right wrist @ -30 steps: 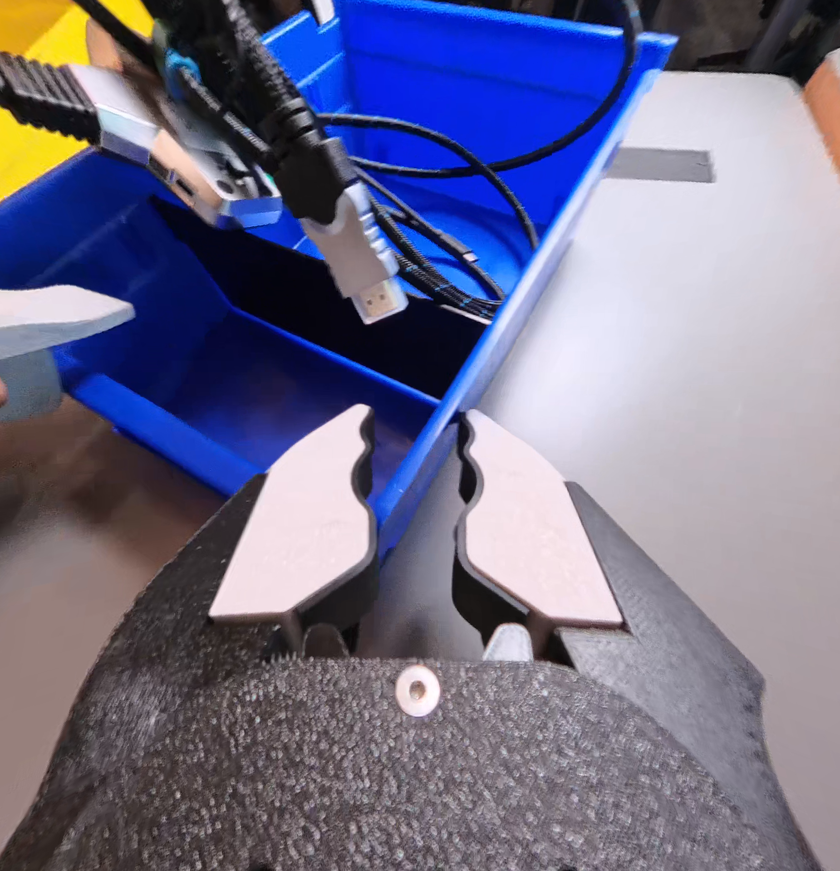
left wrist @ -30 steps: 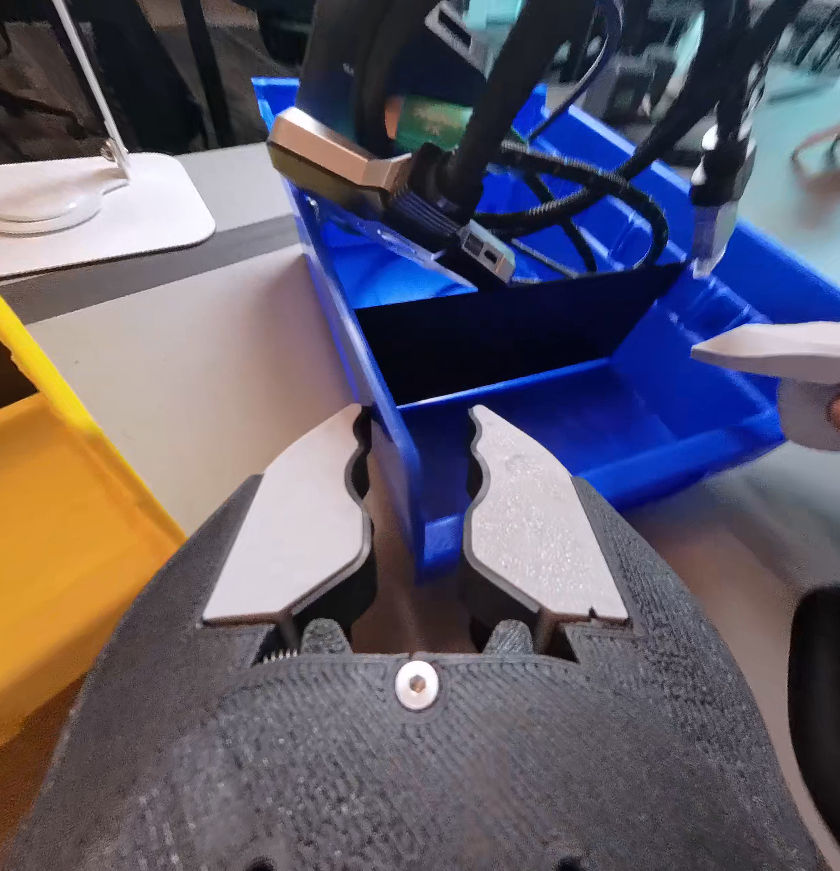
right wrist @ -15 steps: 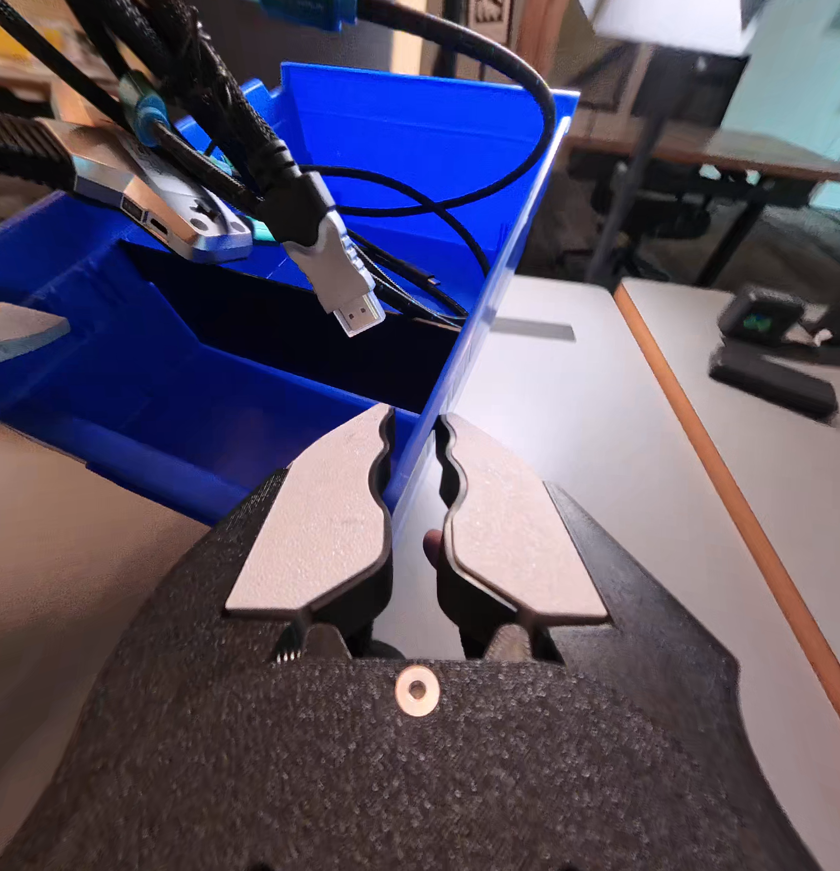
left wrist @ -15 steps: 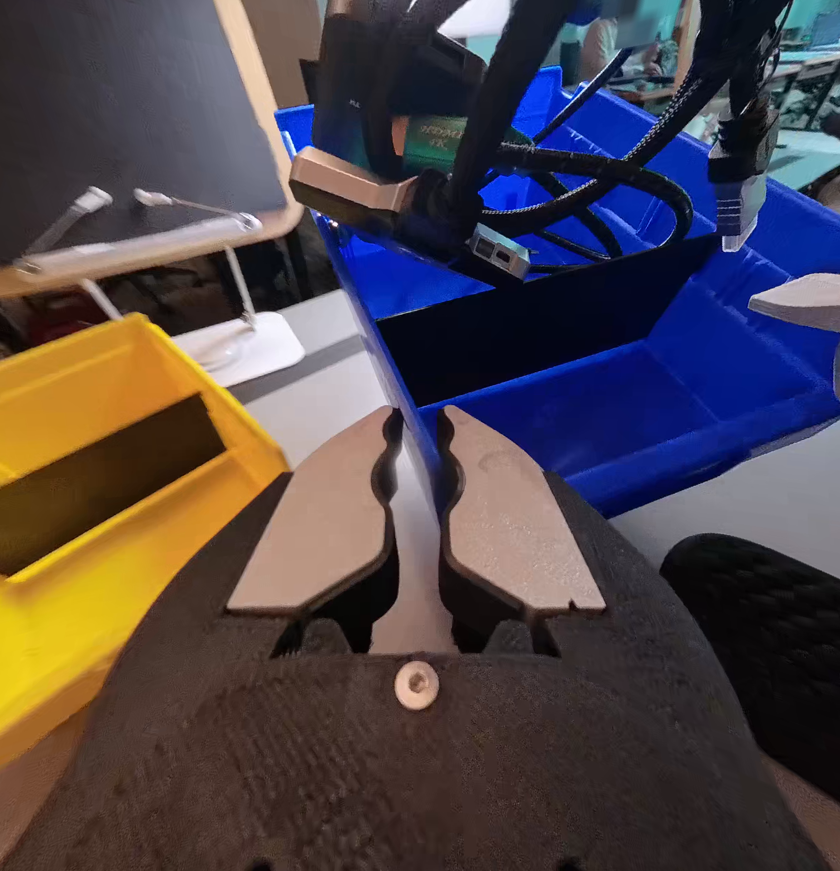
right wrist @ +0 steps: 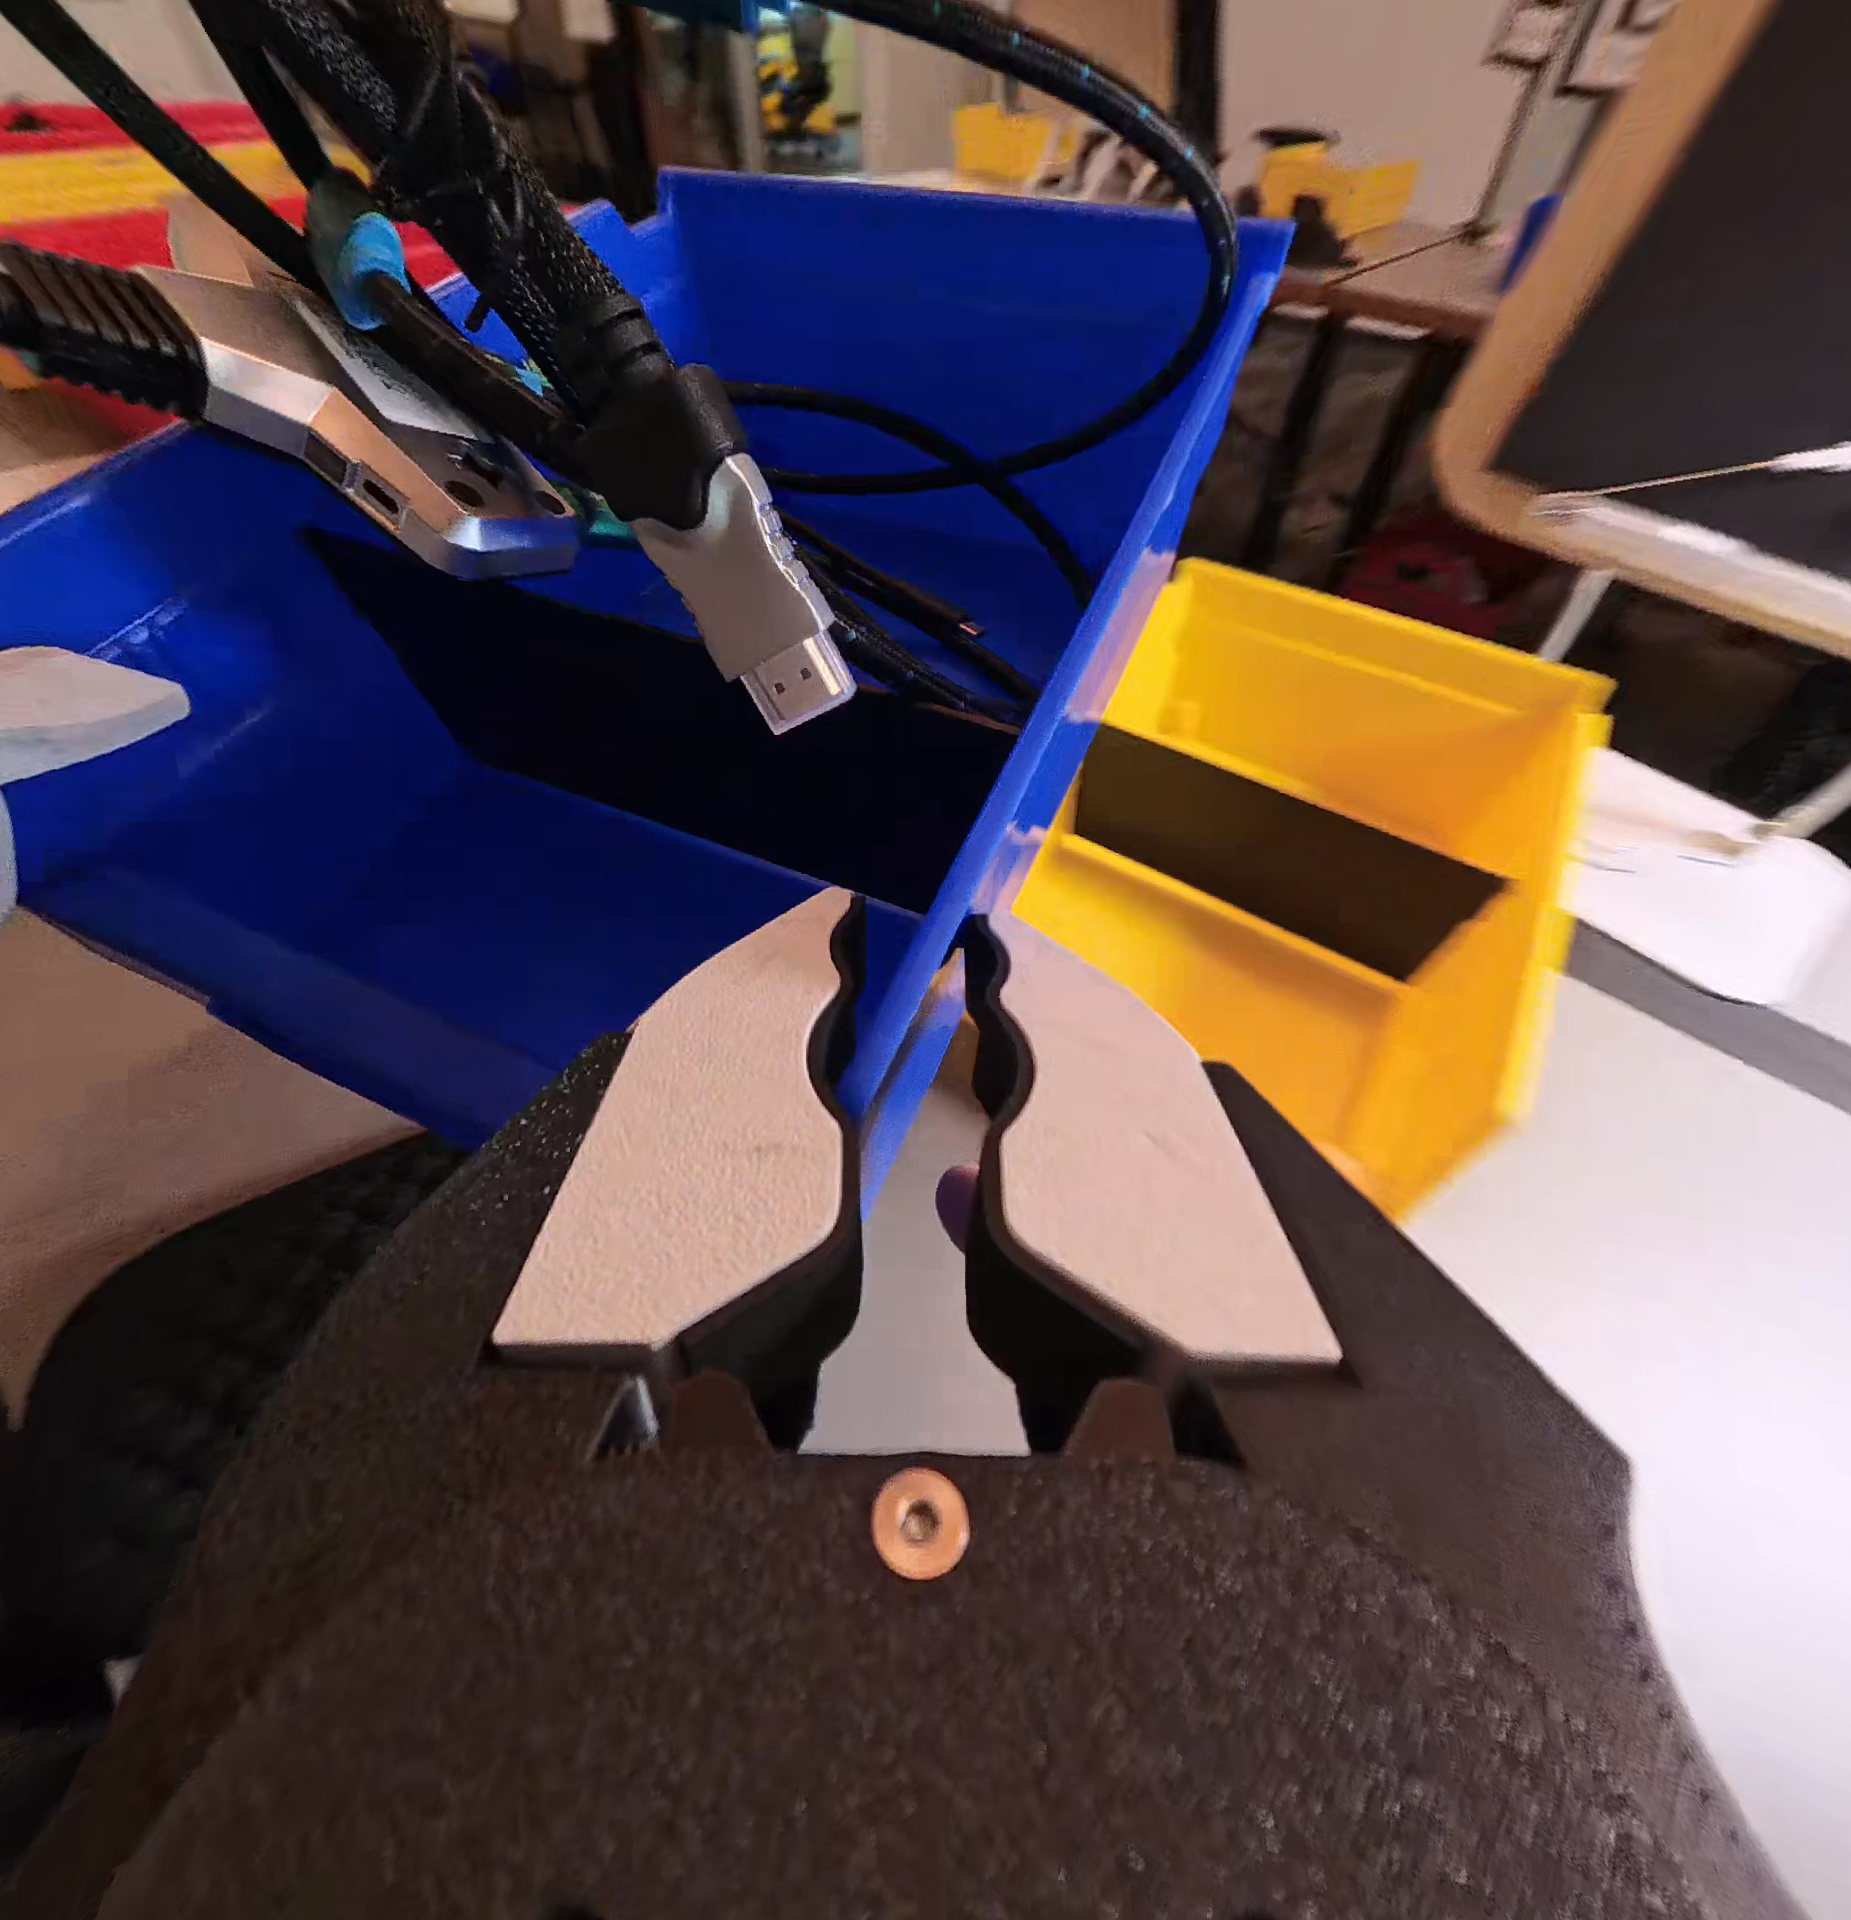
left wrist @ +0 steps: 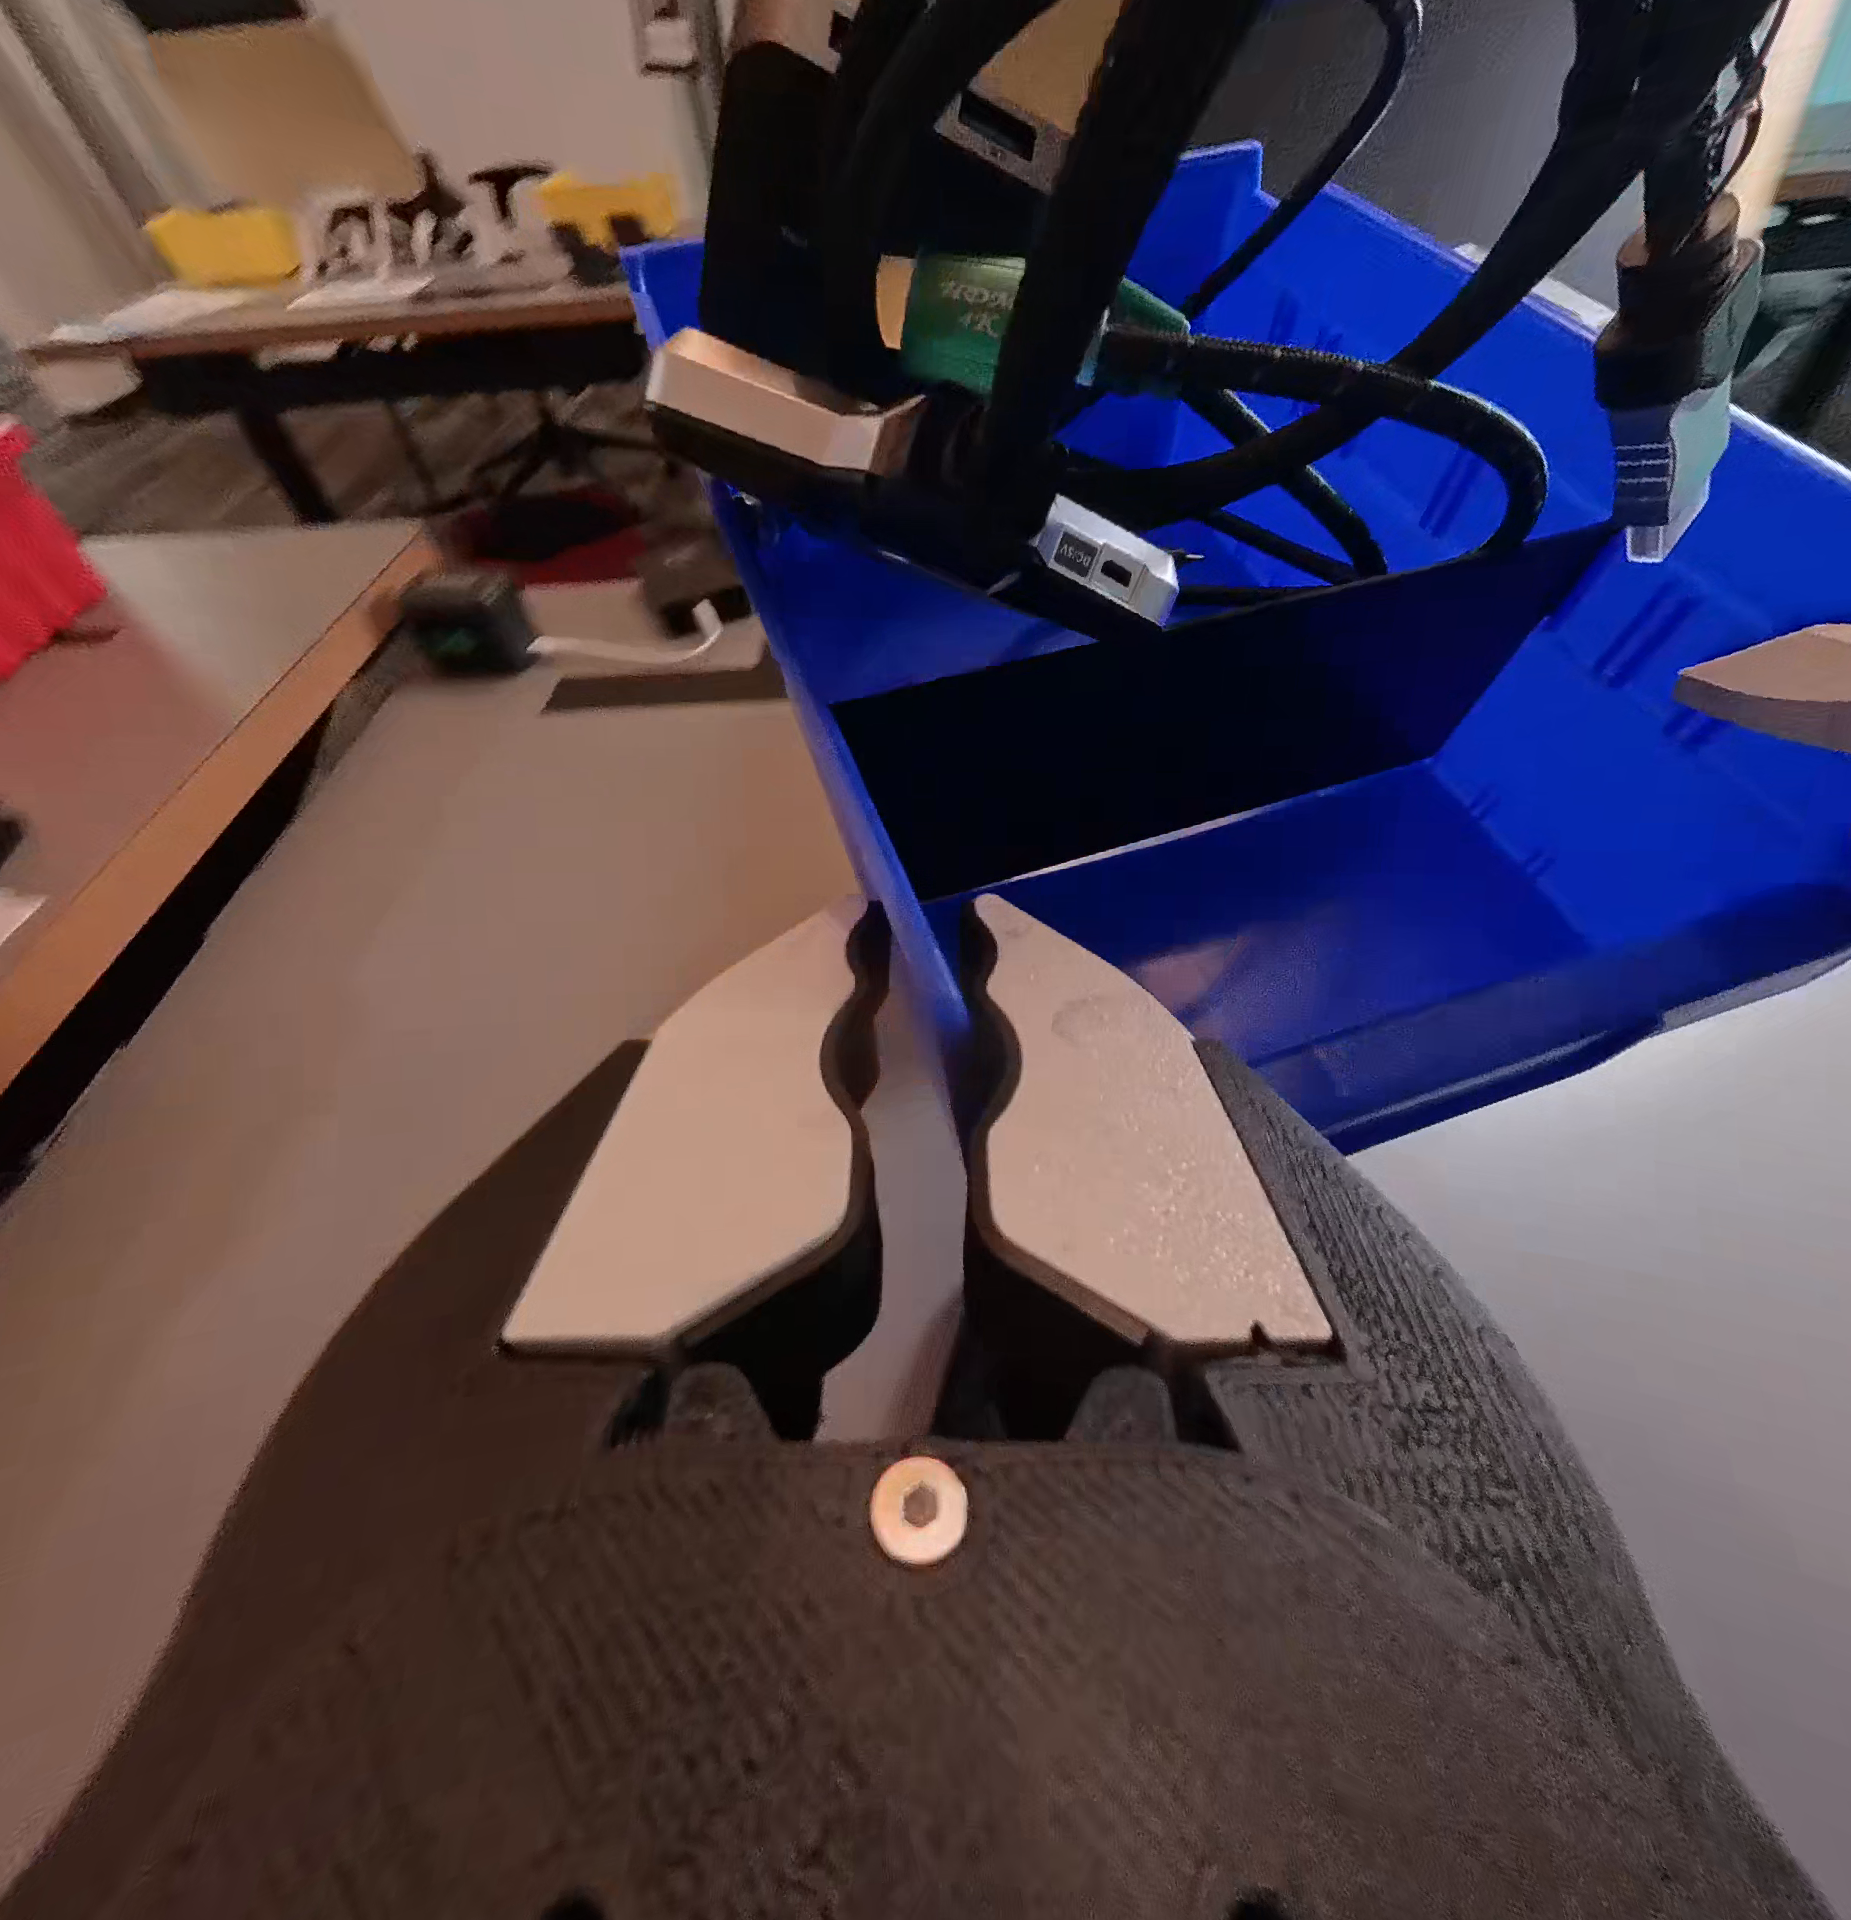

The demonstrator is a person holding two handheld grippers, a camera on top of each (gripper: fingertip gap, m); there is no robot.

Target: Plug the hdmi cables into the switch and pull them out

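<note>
A blue bin [left wrist: 1472,935] with a black divider [left wrist: 1108,769] is held between my two grippers. My left gripper [left wrist: 921,935] is shut on its left side wall. My right gripper [right wrist: 913,935] is shut on the opposite wall of the bin [right wrist: 329,883]. A small silver switch [left wrist: 1108,561] hangs over the back compartment among black braided cables, with a silver plug [left wrist: 775,416] at its end. It also shows in the right wrist view [right wrist: 422,478]. A loose silver HDMI plug [right wrist: 765,603] dangles free above the divider and also shows in the left wrist view [left wrist: 1669,457].
A yellow bin [right wrist: 1316,748] stands on the grey table just right of the blue bin. The other gripper's finger shows at the far side of the bin in each view [left wrist: 1794,691] [right wrist: 59,696]. More tables with clutter [left wrist: 329,301] stand behind.
Both grippers have closed from a wider gap onto the bin's side walls. The bin and both views have swung round; the yellow bin has left the left view and entered the right view.
</note>
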